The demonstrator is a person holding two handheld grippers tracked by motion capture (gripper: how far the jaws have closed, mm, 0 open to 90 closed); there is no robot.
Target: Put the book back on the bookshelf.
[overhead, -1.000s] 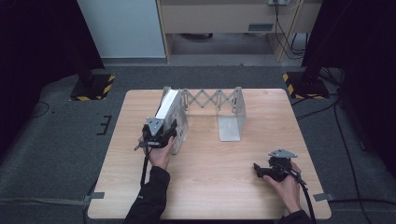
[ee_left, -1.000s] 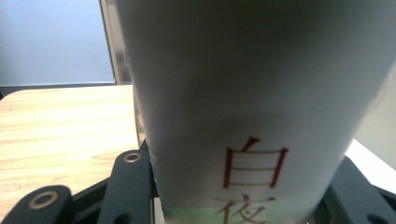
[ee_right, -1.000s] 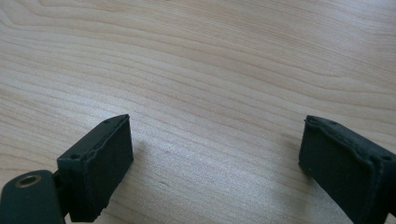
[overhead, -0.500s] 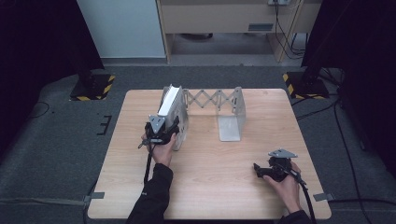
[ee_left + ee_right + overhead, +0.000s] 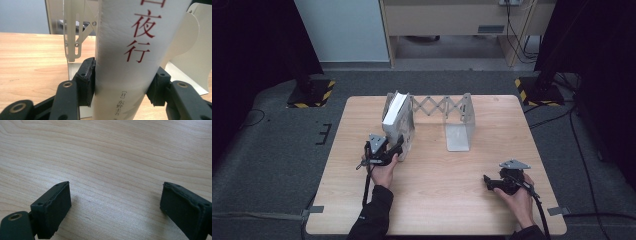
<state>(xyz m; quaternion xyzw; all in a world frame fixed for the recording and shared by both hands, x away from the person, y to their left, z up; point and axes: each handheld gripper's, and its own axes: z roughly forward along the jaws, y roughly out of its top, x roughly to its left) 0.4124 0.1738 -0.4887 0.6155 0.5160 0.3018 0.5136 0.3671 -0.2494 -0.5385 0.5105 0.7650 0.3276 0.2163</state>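
At frame centre-left, the left gripper (image 5: pixel 398 148) has just been easing its jaws around the upright white paperback book (image 5: pixel 130 50), pads barely touching; the hand has drawn back slightly; the right gripper (image 5: pixel 115 207) gapes wide.

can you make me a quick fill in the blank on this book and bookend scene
1. The left gripper has its fingers on either side of a white ____.
2. The book stands upright against the ____ end plate of the expanding bookend, seen from the high view.
3. The lettering on the book's spine is ____ in colour.
4. The right gripper rests over bare table with its fingers ____.

Missing words: book; left; red; open
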